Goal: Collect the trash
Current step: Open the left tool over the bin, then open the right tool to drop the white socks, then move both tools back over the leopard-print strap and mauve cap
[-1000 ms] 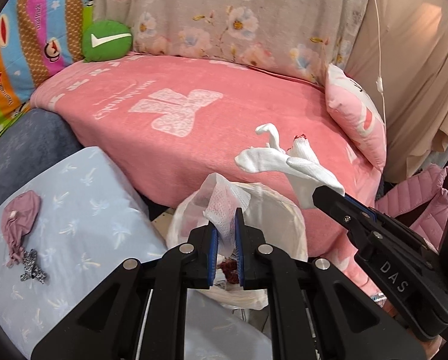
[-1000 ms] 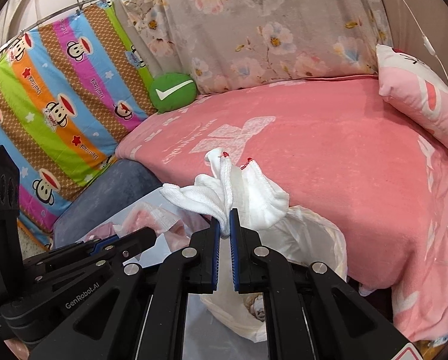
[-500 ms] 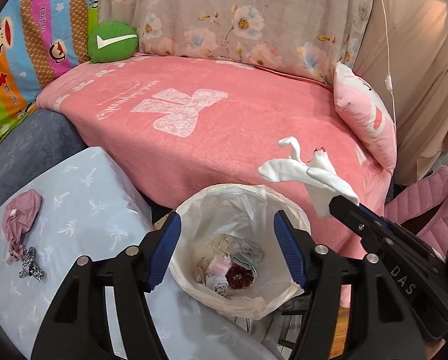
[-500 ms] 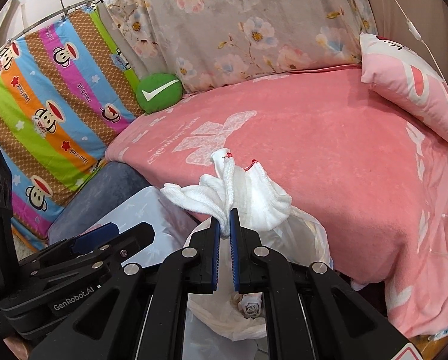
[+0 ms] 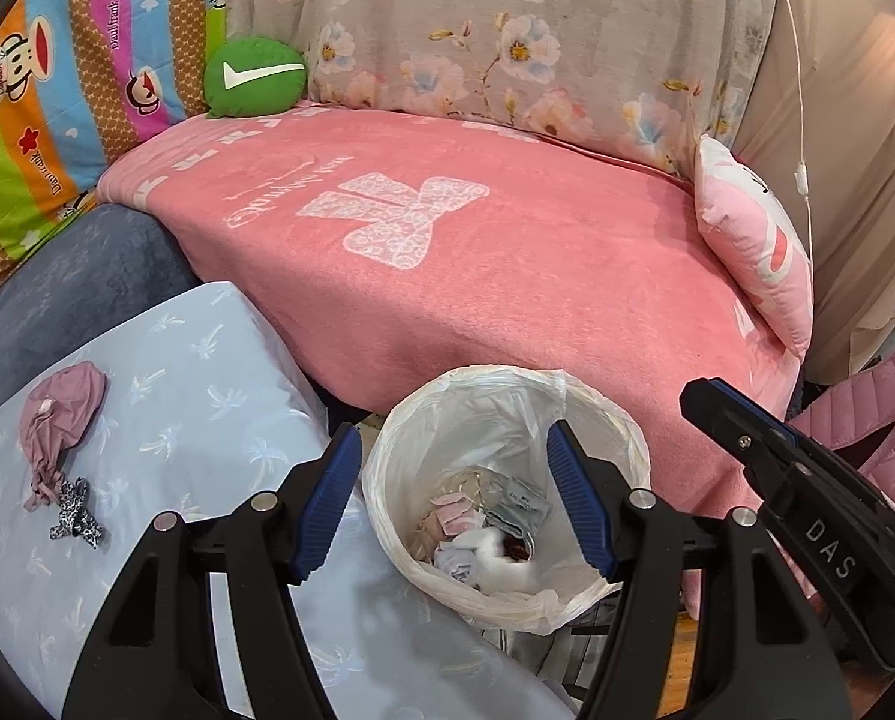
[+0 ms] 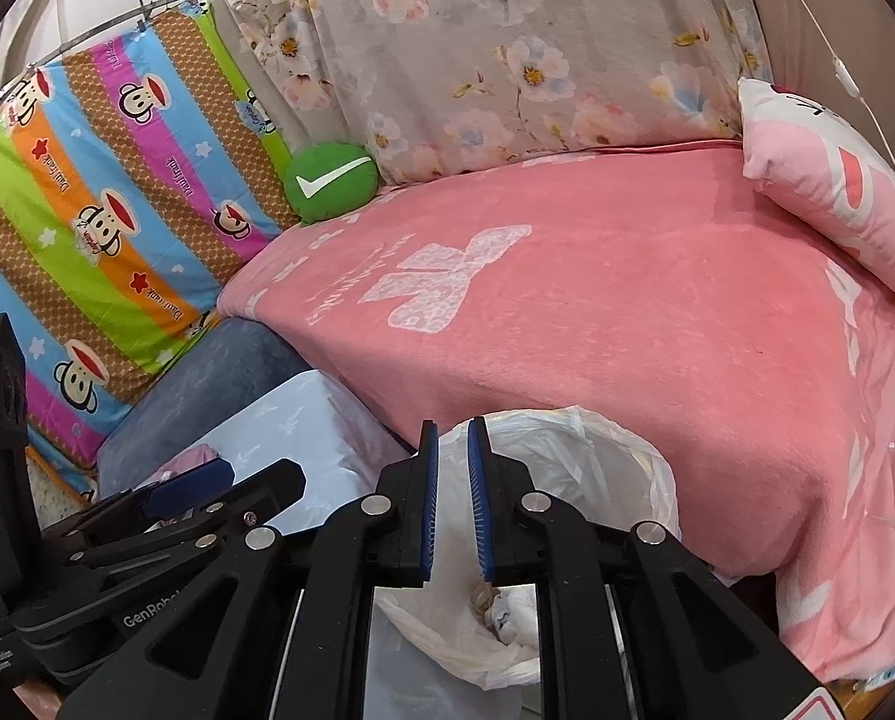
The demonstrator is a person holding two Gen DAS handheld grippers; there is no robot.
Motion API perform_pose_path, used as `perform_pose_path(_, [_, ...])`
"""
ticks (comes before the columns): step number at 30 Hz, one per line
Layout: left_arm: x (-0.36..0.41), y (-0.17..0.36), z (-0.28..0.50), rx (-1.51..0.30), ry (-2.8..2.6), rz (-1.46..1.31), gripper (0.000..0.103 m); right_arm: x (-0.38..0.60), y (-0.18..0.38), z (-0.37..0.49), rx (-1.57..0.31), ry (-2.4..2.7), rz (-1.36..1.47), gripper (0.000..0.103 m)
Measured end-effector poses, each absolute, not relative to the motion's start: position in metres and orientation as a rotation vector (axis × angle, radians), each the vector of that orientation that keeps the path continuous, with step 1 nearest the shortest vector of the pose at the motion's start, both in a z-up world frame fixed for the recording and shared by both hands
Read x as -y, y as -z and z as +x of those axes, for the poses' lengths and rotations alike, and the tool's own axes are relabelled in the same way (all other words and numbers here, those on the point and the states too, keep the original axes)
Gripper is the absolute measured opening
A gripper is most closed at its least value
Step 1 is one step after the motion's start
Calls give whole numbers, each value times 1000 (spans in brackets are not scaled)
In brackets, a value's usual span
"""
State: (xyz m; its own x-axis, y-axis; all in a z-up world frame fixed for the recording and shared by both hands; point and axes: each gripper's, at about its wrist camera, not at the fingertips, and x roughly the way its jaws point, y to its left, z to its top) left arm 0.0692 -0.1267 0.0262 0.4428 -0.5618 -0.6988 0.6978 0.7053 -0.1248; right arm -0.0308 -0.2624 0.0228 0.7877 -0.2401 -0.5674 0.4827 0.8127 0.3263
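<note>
Drop step looks done. Left gripper (image 5: 453, 504) wide open, empty, above lined bin (image 5: 621, 438); right gripper (image 6: 449, 498) slightly parted, empty. Trash (image 5: 483, 540) lies inside bin. Next: locate remaining trash.

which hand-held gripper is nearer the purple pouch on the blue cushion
Left. The left hand-held gripper hangs open over the bin, right beside the cushion where the pouch lies. The right hand-held gripper is on the bin's far side from the pouch.
</note>
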Motion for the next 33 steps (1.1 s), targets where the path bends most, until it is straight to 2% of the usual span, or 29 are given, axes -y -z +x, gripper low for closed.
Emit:
perform_pose_path(10, [111, -22, 77, -799, 756, 166, 61, 248, -21, -23, -551, 379, 463, 16])
perform_pose_path(23, [74, -15, 93, -823, 695, 113, 61, 212, -17, -1, -586, 325, 420, 25])
perform_pose_path(33, [40, -8, 109, -840, 636, 65, 61, 178, -13, 21, -620, 271, 385, 25])
